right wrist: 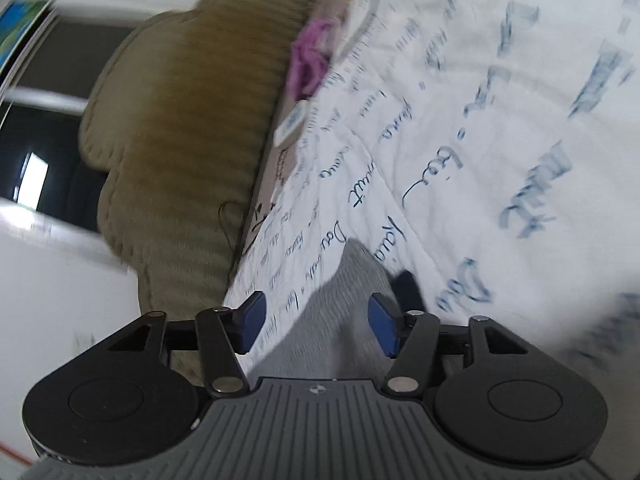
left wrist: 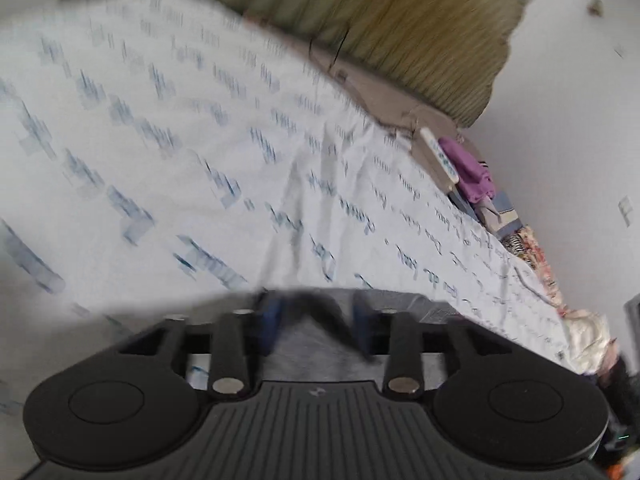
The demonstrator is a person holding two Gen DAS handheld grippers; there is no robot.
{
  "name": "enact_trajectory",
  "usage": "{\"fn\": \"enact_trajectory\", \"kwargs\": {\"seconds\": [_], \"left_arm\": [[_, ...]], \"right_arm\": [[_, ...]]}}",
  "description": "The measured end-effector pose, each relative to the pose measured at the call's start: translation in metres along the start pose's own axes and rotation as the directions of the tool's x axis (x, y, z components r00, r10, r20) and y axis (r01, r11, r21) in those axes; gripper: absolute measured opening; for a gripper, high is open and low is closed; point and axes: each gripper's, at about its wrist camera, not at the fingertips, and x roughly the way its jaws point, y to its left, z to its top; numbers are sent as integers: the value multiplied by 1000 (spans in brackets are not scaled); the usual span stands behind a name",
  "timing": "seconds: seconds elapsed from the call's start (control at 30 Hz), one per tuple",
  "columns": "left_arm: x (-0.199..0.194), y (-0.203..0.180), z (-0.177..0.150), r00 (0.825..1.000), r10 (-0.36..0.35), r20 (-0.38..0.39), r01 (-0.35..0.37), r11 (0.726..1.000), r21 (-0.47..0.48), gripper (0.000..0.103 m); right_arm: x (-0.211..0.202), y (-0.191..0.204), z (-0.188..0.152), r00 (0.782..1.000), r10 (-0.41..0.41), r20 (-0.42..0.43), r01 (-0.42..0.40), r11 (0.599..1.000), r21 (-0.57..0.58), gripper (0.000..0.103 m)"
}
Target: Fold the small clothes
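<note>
A small grey garment (left wrist: 316,352) with a dark edge lies on the white bed sheet (left wrist: 200,140) printed with blue script. In the left wrist view my left gripper (left wrist: 314,320) hovers just over it. Its blue pads (left wrist: 268,320) stand apart, with the grey cloth and the dark edge between them, blurred. In the right wrist view the same grey garment (right wrist: 344,280) runs between the blue pads (right wrist: 384,324) of my right gripper (right wrist: 318,322). Those pads are wide apart and do not press the cloth. A dark part of the garment shows by the right pad.
An olive ribbed cushion (left wrist: 420,32) (right wrist: 192,120) lies along the far side of the bed. Beside it are a purple cloth (left wrist: 472,172) (right wrist: 308,60), a white slim object (left wrist: 440,156) and a pile of patterned fabrics (left wrist: 520,240). The sheet (right wrist: 480,120) spreads wide, wrinkled.
</note>
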Motion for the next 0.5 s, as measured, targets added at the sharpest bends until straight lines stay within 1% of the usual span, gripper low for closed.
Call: {"fn": "enact_trajectory", "kwargs": {"seconds": [0.03,0.07,0.13,0.2,0.23,0.27,0.3,0.33,0.37,0.4,0.43,0.47,0.5], "left_arm": [[-7,-3,0,1000,-4,14,3,998,59,52],[-10,-6,1,1000,-14,8,13,995,96,52],[-9,-13,0,999,-34,-27,37,992,117,52],[-2,-24,-6,997,-52,-57,60,989,138,52],[4,-32,-10,993,-76,-87,89,985,151,52],[14,-39,-13,986,-106,-131,126,980,154,52],[22,-45,-18,980,-116,-163,141,979,150,52],[32,-51,-21,978,-107,-180,134,980,150,52],[40,-56,-21,981,-87,-171,116,980,163,52],[47,-58,-19,989,-48,-138,72,982,174,52],[50,-58,-13,997,14,-79,-2,988,156,52],[49,-53,-5,999,35,-21,-33,994,100,52],[44,-45,2,999,19,32,-20,999,33,52]], "right_arm": [[-11,0,-4,1000,-18,-3,18,999,-34,62],[-20,1,-8,999,-35,-9,35,998,-55,62],[-37,0,-16,999,-42,-12,41,997,-68,62],[-51,-1,-26,1000,-21,-4,21,998,-65,62],[-55,-1,-32,1000,-12,-5,11,998,-57,62],[-58,-1,-37,1000,-2,-6,2,999,-44,62],[-63,-2,-42,1000,9,-10,-9,1000,-30,62],[-66,-2,-48,1000,20,-16,-21,1000,-20,62],[-69,-2,-55,999,28,-21,-28,999,-17,62],[-72,-1,-61,999,30,-28,-31,999,-17,62],[-76,-2,-66,999,33,-37,-34,999,-18,62],[-79,-2,-70,998,38,-45,-39,999,-19,62],[-82,-3,-74,998,40,-50,-41,999,-18,62]]}}
